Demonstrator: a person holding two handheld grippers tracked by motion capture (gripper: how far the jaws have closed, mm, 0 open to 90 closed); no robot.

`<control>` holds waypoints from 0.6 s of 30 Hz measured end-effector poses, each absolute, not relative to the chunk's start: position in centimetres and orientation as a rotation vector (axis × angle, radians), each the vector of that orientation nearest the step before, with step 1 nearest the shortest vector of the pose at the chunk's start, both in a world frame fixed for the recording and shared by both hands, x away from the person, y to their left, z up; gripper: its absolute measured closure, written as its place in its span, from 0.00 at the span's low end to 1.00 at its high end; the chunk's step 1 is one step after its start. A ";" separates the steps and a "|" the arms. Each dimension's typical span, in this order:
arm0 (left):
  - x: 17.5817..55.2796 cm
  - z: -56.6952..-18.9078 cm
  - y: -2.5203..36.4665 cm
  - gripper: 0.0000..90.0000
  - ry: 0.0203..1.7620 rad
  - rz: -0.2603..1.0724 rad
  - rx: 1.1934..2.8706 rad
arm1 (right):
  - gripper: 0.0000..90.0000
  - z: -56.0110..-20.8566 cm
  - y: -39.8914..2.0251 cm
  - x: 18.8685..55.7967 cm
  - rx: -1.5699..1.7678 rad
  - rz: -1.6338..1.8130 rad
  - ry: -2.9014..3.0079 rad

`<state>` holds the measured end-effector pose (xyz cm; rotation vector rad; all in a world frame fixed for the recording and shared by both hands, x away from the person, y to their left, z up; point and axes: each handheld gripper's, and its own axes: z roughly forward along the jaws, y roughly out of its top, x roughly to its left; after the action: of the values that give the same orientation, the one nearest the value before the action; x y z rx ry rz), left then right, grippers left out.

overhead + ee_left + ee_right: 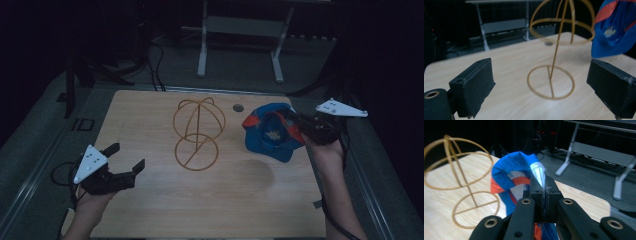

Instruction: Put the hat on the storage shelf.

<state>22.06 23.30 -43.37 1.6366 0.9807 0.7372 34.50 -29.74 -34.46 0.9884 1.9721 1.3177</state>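
Observation:
A blue and red cap (pixel 270 131) hangs above the right side of the table, its underside turned toward me. My right gripper (pixel 301 126) is shut on the cap's edge (pixel 524 170), the blue fabric pinched between its black jaws (pixel 545 192). A wooden hat stand (pixel 198 133) with a round base and a hooped dome stands at the table's middle (pixel 551 81) (pixel 461 182). My left gripper (pixel 127 157) hovers over the table's left front, open, nothing between its wide-set pads (pixel 474 86), and it points toward the stand.
A small round hole (pixel 238 107) sits in the tabletop near the far edge. Behind the table (pixel 150 210) a white metal frame (pixel 240 45) stands on the dark floor. Cables trail from both grippers.

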 end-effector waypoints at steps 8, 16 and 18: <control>23.4 -38.8 19.9 0.08 0.837 0.762 1.680 | 0.97 -33.4 -29.1 32.8 0.919 1.370 1.970; 25.2 -37.3 15.7 0.09 0.735 0.723 1.731 | 0.97 -32.9 -28.1 31.3 0.852 1.376 1.999; 25.7 -37.0 14.9 0.09 0.721 0.710 1.739 | 0.97 -32.9 -28.0 31.0 0.846 1.378 2.004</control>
<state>25.66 14.85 -37.01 1.7392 0.7211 0.7101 31.03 -28.03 -32.93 0.8465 2.0042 1.3783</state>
